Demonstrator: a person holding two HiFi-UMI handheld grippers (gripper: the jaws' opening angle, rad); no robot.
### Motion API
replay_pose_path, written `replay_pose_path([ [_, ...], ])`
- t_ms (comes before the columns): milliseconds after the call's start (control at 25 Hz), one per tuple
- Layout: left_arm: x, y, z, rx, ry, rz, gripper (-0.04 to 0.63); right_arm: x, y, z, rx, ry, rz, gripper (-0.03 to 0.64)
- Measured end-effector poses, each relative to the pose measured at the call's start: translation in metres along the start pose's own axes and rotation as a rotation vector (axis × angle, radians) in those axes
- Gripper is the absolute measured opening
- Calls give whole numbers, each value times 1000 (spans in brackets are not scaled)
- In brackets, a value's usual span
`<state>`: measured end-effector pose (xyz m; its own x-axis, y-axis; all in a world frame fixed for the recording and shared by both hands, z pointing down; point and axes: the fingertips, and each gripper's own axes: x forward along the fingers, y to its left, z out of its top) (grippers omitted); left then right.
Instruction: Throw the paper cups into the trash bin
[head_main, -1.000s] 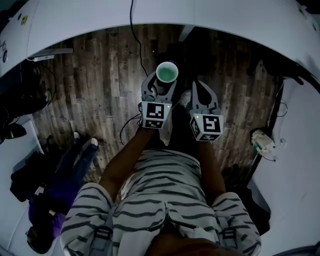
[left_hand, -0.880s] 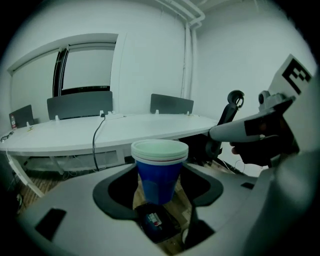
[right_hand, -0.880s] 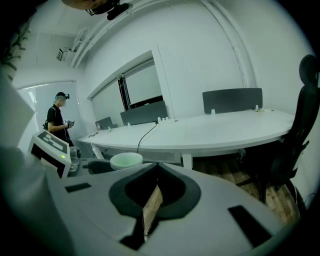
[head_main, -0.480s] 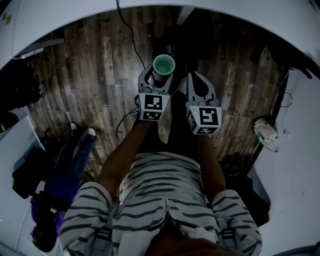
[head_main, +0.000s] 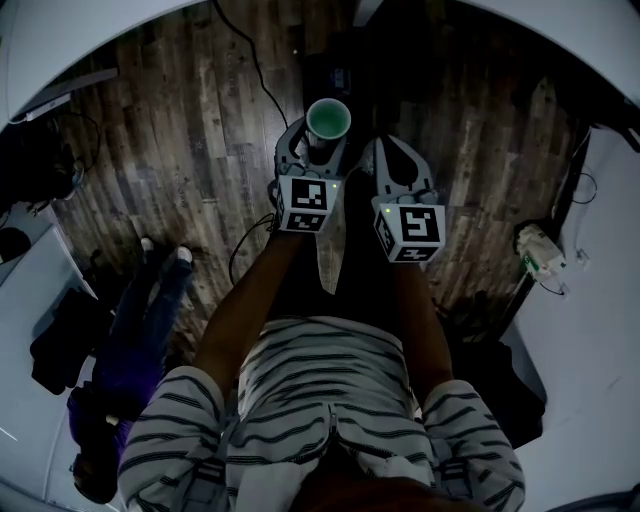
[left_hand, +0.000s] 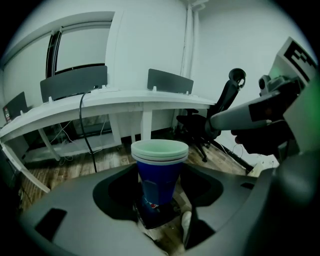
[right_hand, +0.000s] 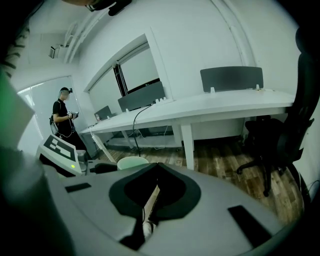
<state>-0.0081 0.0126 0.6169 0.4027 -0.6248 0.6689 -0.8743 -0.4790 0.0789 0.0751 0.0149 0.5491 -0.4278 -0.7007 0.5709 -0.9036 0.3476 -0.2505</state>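
My left gripper (head_main: 318, 142) is shut on a stack of blue paper cups (left_hand: 159, 175) with pale green rims, held upright between its jaws. In the head view the cups' green mouth (head_main: 328, 120) shows just ahead of the left marker cube. My right gripper (head_main: 392, 160) rides beside it on the right, its jaws together with nothing between them (right_hand: 152, 197). From the right gripper view the cups' rim (right_hand: 131, 163) peeks over the left jaw. No trash bin shows in any view.
Dark wood floor (head_main: 200, 150) lies below. A long white desk (left_hand: 100, 102) with grey screens runs ahead, cables hanging under it. A black office chair (left_hand: 220, 120) stands to the right. A person (right_hand: 64, 117) stands far left; another sits low at left (head_main: 130, 350).
Both grippers, with the cups, have shifted slightly forward over the floor; the desk edge has slid further up out of the head view. The grip on the cups is unchanged.
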Motion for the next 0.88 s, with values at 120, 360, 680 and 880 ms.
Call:
replay_pose_path([
  [120, 9, 1, -7, 4, 9, 0, 282, 7, -4, -9, -6, 12, -3, 17],
  [360, 33, 3, -31, 7, 40, -10, 282, 21, -16, -25, 5, 28, -18, 17],
  [680, 65, 3, -61, 83, 88, -35, 284, 37, -21, -46, 13, 60, -14, 17],
  [880, 81, 5, -87, 104, 140, -52, 284, 44, -22, -57, 17, 70, -11, 17],
])
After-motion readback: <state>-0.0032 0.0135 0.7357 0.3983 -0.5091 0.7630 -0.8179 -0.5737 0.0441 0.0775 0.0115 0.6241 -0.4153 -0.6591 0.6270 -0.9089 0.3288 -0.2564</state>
